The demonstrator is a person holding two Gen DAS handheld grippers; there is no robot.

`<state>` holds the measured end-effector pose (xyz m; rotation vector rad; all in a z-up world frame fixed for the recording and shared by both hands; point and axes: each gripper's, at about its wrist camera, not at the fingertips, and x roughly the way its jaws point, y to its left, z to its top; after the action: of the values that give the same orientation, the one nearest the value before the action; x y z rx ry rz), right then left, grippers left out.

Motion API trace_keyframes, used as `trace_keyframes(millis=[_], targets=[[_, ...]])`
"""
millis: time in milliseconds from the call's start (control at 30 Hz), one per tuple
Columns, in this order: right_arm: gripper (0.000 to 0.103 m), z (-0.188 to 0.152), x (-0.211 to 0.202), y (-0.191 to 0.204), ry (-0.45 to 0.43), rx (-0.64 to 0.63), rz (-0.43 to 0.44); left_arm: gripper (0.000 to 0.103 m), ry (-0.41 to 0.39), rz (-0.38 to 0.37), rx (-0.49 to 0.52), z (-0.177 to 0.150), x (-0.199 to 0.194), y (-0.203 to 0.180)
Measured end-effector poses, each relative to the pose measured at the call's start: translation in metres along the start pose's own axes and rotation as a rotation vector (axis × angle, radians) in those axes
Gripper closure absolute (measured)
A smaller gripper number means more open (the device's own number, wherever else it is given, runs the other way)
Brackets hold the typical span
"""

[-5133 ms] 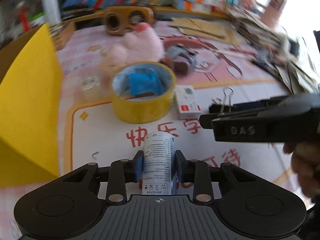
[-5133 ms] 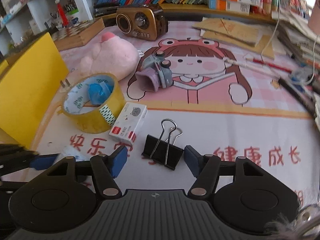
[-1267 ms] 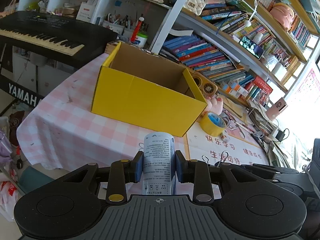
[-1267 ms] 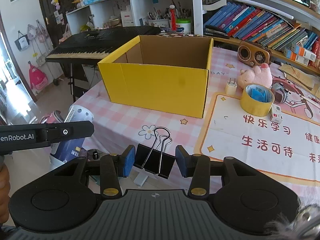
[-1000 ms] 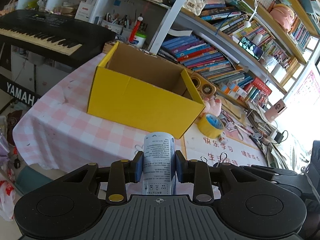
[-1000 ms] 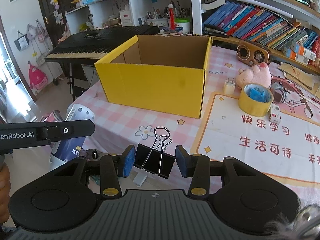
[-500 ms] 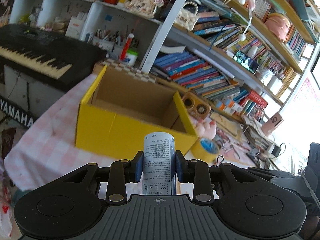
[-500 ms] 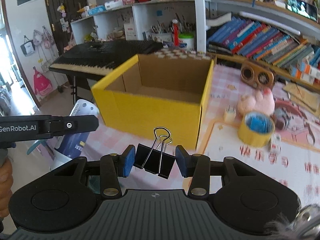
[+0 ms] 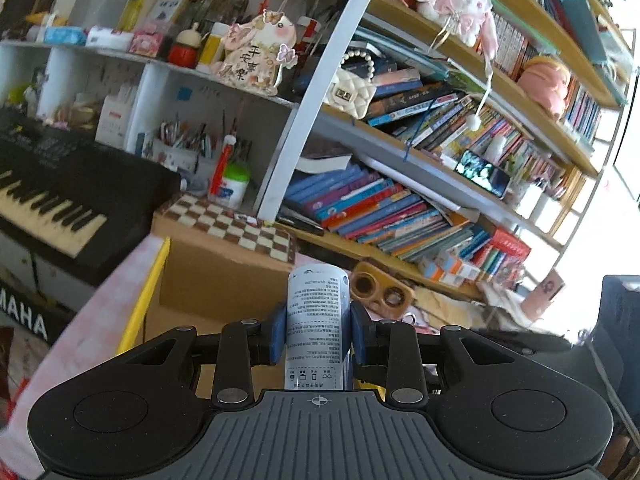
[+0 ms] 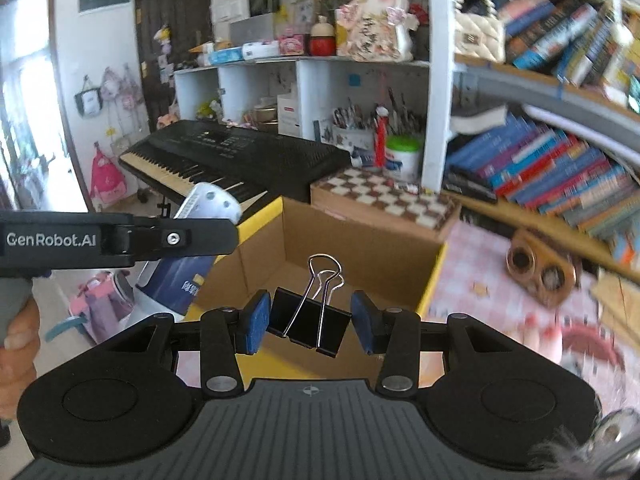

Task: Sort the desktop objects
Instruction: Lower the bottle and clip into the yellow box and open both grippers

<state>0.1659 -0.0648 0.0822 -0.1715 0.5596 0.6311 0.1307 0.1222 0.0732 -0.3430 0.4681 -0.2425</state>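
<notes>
My left gripper [image 9: 318,334] is shut on a white and blue tube-shaped bottle [image 9: 318,320] with printed text, held upright between the blue pads. My right gripper [image 10: 312,322] is shut on a black binder clip [image 10: 306,324] with its wire handles sticking up. The open yellow cardboard box [image 10: 352,264] lies just ahead of and below both grippers, its brown inside showing in both views [image 9: 216,280]. In the right wrist view the left gripper [image 10: 120,240] with the bottle [image 10: 188,268] hangs at the left, over the box's near left corner.
A checkered game board [image 10: 384,200] rests behind the box. A black keyboard [image 9: 60,196] stands at the left, with packed bookshelves [image 9: 400,208] behind. A brown wooden radio [image 10: 540,272] sits on the pink checked tablecloth to the box's right. A hand [image 10: 16,340] holds the left gripper.
Both grippers have risen and come forward toward the yellow box, which now fills the lower middle of each view. The bottle and the binder clip stay gripped.
</notes>
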Motion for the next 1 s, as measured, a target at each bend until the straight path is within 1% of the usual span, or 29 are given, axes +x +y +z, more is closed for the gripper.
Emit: trace_keyframes(millis=[133, 200, 267, 400, 500, 567, 600, 700, 733, 833, 933, 1000], targets=[[0.061, 0.016, 0.033, -0.012, 0.03, -0.096, 0.019, 0.072, 0.046, 0.02, 0.004, 0.011, 0.035, 0.009], [0.061, 0.022, 0.051, -0.017, 0.048, -0.156, 0.02, 0.072, 0.088, 0.05, 0.014, 0.014, 0.056, 0.014], [0.061, 0.024, 0.072, -0.023, 0.086, -0.194, 0.027, 0.072, 0.131, 0.078, 0.036, 0.017, 0.077, 0.02], [0.061, 0.022, 0.11, -0.028, 0.187, -0.237, 0.069, 0.072, 0.233, 0.111, 0.051, 0.018, 0.118, 0.029], [0.061, 0.016, 0.139, -0.025, 0.265, -0.314, 0.093, 0.072, 0.319, 0.142, 0.081, 0.018, 0.146, 0.033], [0.061, 0.012, 0.16, -0.025, 0.324, -0.367, 0.099, 0.072, 0.395, 0.149, 0.097, 0.016, 0.165, 0.032], [0.061, 0.01, 0.168, -0.026, 0.345, -0.399, 0.099, 0.072, 0.431, 0.154, 0.101, 0.015, 0.174, 0.032], [0.061, 0.002, 0.188, -0.023, 0.381, -0.551, 0.081, 0.071, 0.504, 0.194, 0.136, 0.012, 0.193, 0.035], [0.061, 0.0, 0.194, -0.023, 0.401, -0.592, 0.086, 0.071, 0.511, 0.203, 0.147, 0.011, 0.197, 0.035], [0.061, -0.003, 0.208, -0.026, 0.463, -0.646, 0.116, 0.071, 0.548, 0.231, 0.144, 0.01, 0.209, 0.039], [0.061, -0.007, 0.221, -0.033, 0.523, -0.661, 0.128, 0.071, 0.57, 0.247, 0.154, 0.008, 0.216, 0.041], [0.061, -0.006, 0.225, -0.038, 0.532, -0.648, 0.136, 0.071, 0.584, 0.254, 0.161, 0.006, 0.219, 0.04]])
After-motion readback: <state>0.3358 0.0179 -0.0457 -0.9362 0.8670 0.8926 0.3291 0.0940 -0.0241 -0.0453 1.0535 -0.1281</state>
